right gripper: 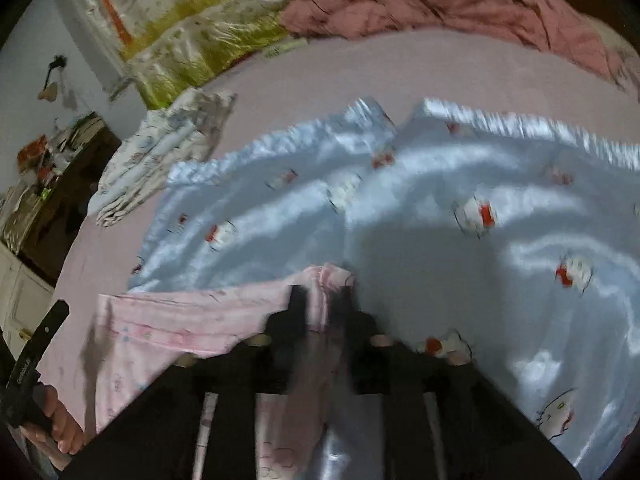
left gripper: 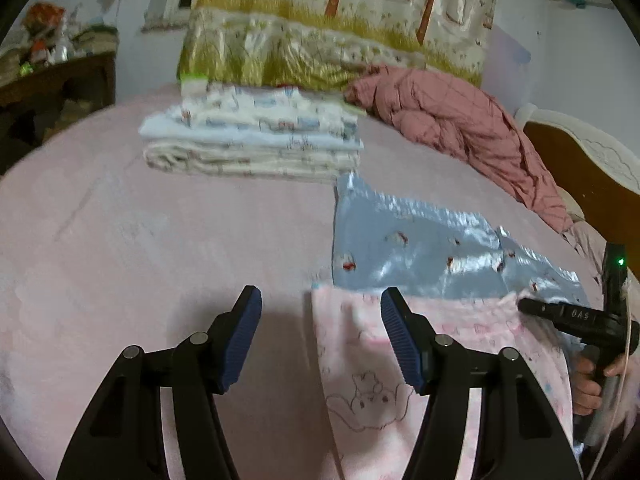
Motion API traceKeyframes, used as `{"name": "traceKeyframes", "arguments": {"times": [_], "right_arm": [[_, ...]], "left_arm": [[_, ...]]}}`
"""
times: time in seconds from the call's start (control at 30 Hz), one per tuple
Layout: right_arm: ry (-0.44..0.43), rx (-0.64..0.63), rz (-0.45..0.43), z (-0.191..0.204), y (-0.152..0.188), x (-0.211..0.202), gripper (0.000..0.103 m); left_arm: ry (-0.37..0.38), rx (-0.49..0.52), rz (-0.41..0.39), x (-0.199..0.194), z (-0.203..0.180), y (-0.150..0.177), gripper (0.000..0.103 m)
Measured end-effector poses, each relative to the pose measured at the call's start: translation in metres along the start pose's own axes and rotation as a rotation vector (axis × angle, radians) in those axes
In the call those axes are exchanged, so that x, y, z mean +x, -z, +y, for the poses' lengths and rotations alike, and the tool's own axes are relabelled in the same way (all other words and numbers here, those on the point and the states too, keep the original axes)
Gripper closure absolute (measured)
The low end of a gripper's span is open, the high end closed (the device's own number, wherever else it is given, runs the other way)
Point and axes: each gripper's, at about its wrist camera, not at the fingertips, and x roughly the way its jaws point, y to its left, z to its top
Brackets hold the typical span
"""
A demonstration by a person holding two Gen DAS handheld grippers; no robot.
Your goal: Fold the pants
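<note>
Pale pink pants (left gripper: pixel 400 384) with faint cartoon drawings lie on the pink bedsheet (left gripper: pixel 120 240). Their upper edge overlaps a light blue satin garment (left gripper: pixel 420 248) printed with small cats. My left gripper (left gripper: pixel 320 300) is open just above the sheet, its blue pads astride the left edge of the pants without pressing on it. In the right wrist view, my right gripper (right gripper: pixel 322 304) is shut on a bunched fold of the pink pants (right gripper: pixel 192 324), with the blue satin garment (right gripper: pixel 440 208) spread beyond it. The right gripper (left gripper: pixel 560 314) also shows in the left wrist view, at the pants' right corner.
A stack of folded printed cloths (left gripper: pixel 252 140) sits mid-bed, with a quilted dusty-red coat (left gripper: pixel 460 128) to its right. A bagged quilt (left gripper: pixel 320 40) leans on the wall behind. A wooden headboard (left gripper: pixel 580 176) is at the right and a dark cluttered cabinet (left gripper: pixel 52 92) at the left.
</note>
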Motion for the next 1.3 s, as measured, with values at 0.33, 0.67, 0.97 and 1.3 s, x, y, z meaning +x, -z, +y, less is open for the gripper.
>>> {"name": "traceKeyframes", "arguments": {"times": [0.33,0.67,0.97,1.3], "right_arm": [[-0.207,0.007,-0.009,-0.007,0.006,-0.006,0.052],[-0.258,0.019,0.094,-0.009,0.013,0.005,0.052],[-0.291,0.03,0.13,-0.007,0.017,0.008,0.052],[-0.316,0.08,0.075,-0.012,0.014,0.013,0.052]], "left_arm": [[0.035,-0.05,0.083,0.015,0.008,0.007,0.042],[0.283,-0.324,0.3,0.026,0.047,0.02,0.044],[0.402,-0.319,0.298,0.045,0.044,0.02,0.06],[0.421,-0.354,0.199,0.049,0.055,0.016,0.098]]}}
